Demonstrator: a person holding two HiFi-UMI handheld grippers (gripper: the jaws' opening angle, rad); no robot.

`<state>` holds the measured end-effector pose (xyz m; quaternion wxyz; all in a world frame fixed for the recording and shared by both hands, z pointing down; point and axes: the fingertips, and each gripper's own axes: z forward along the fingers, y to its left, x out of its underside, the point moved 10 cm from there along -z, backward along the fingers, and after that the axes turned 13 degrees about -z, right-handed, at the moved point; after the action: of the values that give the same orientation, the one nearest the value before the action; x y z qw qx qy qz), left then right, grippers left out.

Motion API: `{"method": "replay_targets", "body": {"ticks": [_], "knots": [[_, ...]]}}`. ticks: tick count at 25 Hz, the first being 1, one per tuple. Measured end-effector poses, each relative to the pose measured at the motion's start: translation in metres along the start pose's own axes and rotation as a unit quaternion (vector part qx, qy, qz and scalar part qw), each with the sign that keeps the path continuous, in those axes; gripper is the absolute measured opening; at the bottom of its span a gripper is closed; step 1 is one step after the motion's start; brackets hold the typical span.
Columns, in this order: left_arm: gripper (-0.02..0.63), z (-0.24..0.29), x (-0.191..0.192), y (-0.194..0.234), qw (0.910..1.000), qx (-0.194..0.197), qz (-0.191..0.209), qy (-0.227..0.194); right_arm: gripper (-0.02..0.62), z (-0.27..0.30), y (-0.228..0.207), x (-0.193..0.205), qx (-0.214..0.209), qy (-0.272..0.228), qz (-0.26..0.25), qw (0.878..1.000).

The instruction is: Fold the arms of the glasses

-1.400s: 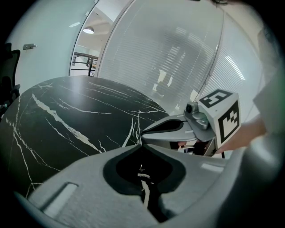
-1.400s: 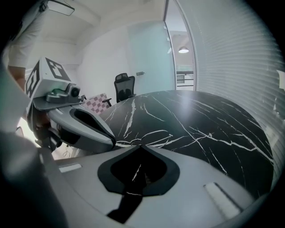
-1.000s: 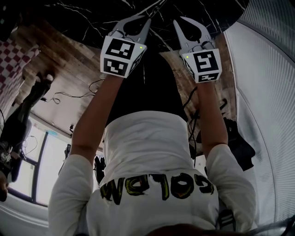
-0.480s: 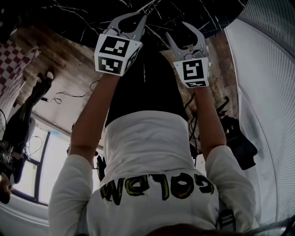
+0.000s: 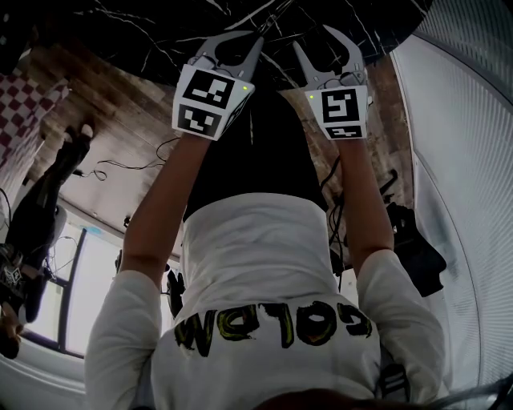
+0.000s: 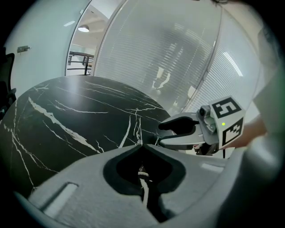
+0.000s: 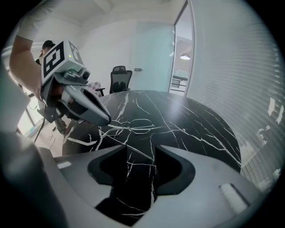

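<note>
Thin wire-rimmed glasses (image 7: pixel 136 127) lie on the black marble table (image 7: pixel 200 129), lenses side by side. My left gripper (image 7: pixel 107 121) has its tips at the left end of the glasses. In the left gripper view its jaws (image 6: pixel 140 143) meet, with a fine bit of wire showing at the tips. My right gripper (image 7: pixel 142 149) hangs short of the glasses. Its jaws have just been opening and now stand wide, only bare table between them. In the head view the left gripper (image 5: pixel 258 37) and the right gripper (image 5: pixel 314 38) sit close together over the table (image 5: pixel 160 24).
A black office chair (image 7: pixel 120 75) stands beyond the table's far side. Glass walls with blinds curve round the right. Wood floor (image 5: pixel 96 104) with loose cables (image 5: pixel 120 168) lies beside the table. The person's white shirt fills the lower head view.
The right gripper's jaws have spread from nearly closed to wide apart, and it has rolled slightly. The left gripper stays shut at about the same spot.
</note>
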<state>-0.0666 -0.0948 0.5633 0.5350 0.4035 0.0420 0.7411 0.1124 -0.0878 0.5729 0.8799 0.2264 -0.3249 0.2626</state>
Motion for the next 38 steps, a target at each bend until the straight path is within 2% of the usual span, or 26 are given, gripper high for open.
{"method": "replay_targets", "body": {"ticks": [15, 22, 30, 34, 38], "knots": [[0.005, 0.010, 0.001, -0.016, 0.9991, 0.027, 0.016, 0.028, 0.204, 0.015, -0.011, -0.017, 0.000, -0.016, -0.006, 1.000], [0.006, 0.014, 0.004, -0.022, 0.9983, 0.023, 0.036, 0.040, 0.204, 0.010, -0.010, -0.011, 0.002, -0.011, 0.004, 1.000], [0.026, 0.021, 0.008, -0.028, 0.9957, 0.021, 0.075, 0.051, 0.202, -0.031, -0.004, 0.007, 0.010, 0.005, 0.053, 0.999], [0.026, 0.014, 0.000, -0.033, 0.9954, 0.019, 0.085, 0.040, 0.197, -0.061, -0.004, 0.003, 0.019, -0.002, 0.073, 0.997], [0.026, -0.018, -0.012, -0.046, 0.9964, 0.016, 0.083, 0.013, 0.186, -0.096, -0.006, -0.017, 0.025, -0.027, 0.091, 0.995]]}}
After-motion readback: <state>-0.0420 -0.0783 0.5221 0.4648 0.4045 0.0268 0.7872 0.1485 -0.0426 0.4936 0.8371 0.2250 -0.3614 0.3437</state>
